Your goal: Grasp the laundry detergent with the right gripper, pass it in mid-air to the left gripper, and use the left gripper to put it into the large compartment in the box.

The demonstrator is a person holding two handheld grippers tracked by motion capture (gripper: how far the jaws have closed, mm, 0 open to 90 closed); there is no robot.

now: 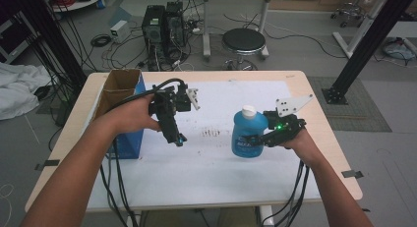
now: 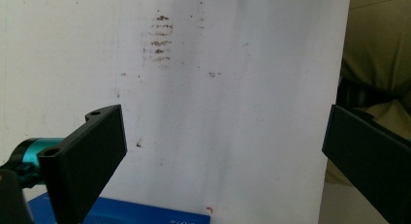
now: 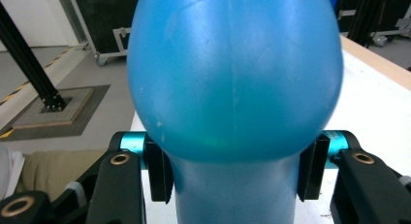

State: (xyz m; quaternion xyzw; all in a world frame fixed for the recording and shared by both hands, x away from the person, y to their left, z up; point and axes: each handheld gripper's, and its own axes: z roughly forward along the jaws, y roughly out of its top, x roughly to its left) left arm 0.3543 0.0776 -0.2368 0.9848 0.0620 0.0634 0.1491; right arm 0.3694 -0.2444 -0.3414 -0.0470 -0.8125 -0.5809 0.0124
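My right gripper [image 1: 256,140] is clamped on a blue bottle [image 1: 247,132] standing upright, long axis vertical, white cap [image 1: 249,109] up, right of centre on the white table sheet [image 1: 216,173]. My right gripper view shows the pads pinching its narrow waist. My left gripper [image 1: 178,138] points down with jaws wide apart, empty, beside a blue cardboard box [image 1: 129,138]. Its view shows brown smudges [image 2: 157,37] on the sheet.

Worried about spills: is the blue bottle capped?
Capped: a white cap sits on the blue bottle, standing upright in the right tool.
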